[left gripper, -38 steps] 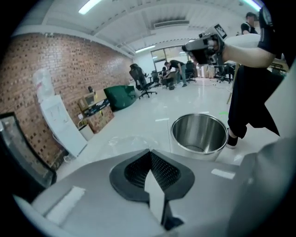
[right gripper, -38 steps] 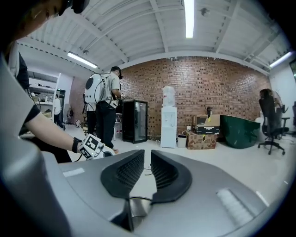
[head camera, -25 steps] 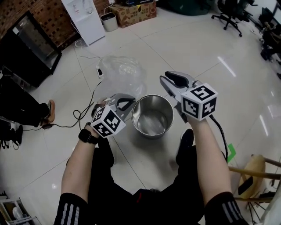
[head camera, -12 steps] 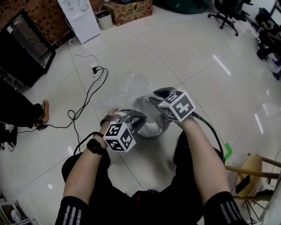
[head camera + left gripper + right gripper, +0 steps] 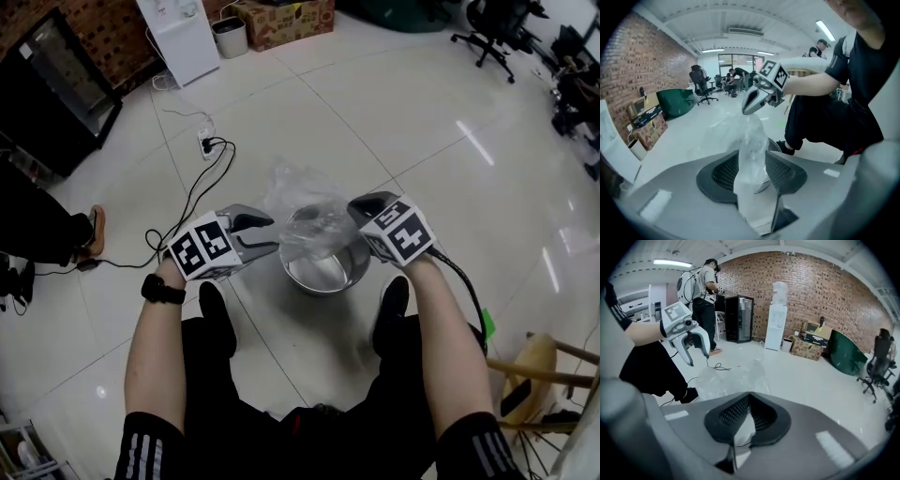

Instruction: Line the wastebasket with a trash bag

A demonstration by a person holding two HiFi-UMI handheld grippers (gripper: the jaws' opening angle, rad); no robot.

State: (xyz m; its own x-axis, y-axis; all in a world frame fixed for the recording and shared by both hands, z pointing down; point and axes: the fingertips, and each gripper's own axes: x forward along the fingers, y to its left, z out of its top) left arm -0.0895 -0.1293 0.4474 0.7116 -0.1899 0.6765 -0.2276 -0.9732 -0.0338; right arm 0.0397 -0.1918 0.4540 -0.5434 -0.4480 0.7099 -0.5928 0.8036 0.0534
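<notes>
Pinching clear plastic trash bag (image 5: 305,214) over round steel wastebasket (image 5: 328,279): right gripper (image 5: 359,206) jaws just clenched on film; left gripper (image 5: 265,234) jaws just opened (film between, unpressed).

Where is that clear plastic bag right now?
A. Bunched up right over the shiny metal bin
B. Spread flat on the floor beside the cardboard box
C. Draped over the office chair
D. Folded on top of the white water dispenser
A: in the head view the trash bag stands crumpled directly above the open mouth of the metal wastebasket, not near the box, chair or dispenser.
</notes>
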